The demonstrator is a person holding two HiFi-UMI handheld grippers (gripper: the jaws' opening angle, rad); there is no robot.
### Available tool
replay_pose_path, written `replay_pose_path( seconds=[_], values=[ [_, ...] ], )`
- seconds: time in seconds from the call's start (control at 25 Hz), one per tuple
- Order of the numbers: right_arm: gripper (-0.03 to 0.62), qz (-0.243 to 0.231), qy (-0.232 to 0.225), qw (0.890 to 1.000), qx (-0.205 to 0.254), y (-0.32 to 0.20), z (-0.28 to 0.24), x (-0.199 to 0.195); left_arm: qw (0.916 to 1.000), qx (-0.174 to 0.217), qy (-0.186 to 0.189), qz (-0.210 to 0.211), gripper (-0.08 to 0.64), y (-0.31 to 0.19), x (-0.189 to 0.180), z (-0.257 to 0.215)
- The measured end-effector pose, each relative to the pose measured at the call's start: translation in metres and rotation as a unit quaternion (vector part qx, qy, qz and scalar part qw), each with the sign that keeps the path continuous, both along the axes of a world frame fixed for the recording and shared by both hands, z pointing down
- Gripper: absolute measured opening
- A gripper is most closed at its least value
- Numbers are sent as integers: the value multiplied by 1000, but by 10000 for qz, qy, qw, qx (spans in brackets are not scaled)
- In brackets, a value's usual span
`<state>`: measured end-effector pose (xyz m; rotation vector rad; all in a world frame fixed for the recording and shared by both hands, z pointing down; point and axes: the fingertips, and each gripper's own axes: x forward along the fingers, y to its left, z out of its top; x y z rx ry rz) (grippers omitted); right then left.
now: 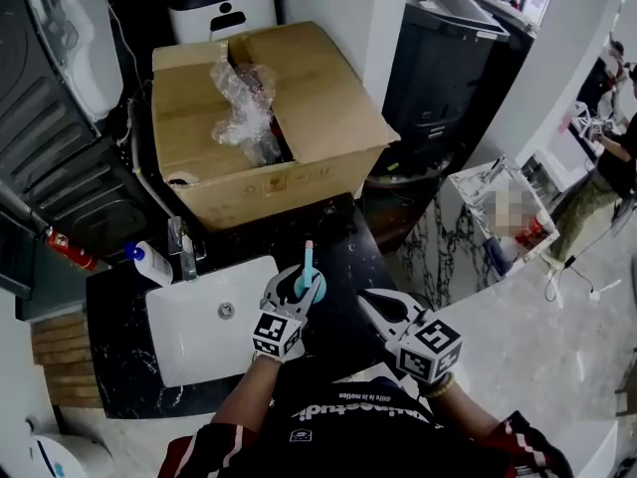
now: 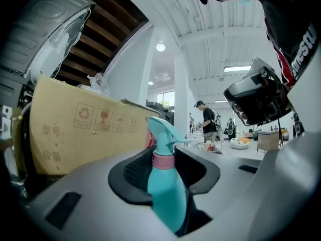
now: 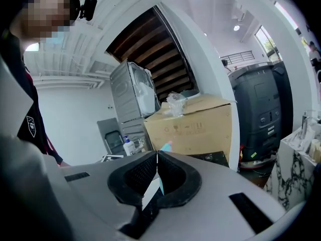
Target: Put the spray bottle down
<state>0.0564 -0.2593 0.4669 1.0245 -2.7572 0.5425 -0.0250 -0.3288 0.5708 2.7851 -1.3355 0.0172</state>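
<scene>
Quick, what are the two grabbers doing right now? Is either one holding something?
Left gripper: shut on the teal spray bottle.
Right gripper: shut, holding nothing.

In front of me runs a black stone counter (image 1: 343, 257). A white sink (image 1: 189, 352) is set into its left part, with a metal faucet (image 1: 184, 250) at the far rim. Just beside the faucet, on the left, stands a white soap bottle (image 1: 151, 264) with a blue top. At the far end sits a big cardboard box (image 1: 328, 98), flaps open.
</scene>
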Motion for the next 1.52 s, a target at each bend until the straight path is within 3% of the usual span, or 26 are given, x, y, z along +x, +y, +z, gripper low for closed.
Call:
replay_pose_path(
  seconds=[0.48,0.72,0.96,1.24,1.52],
  values=[
    [40,42,-17,9999,101,-11,-8,11,9995,-229,-75,183,150,-4,1,-5],
    [40,60,-85,9999,132,-15,-9,14,9995,-178,-102,238,221,1,4,-10],
    [40,13,-158,9998,156,-17,-10,10,9991,-169,-294,267,238,11,-1,-11],
    [40,-92,-173,9998,74,-16,-3,4,9986,-291,-449,6,238,32,-25,-3],
    [40,-468,-169,9987,97,-13,-4,-29,9972,-112,-383,-626,193,56,-78,-27]
  ],
)
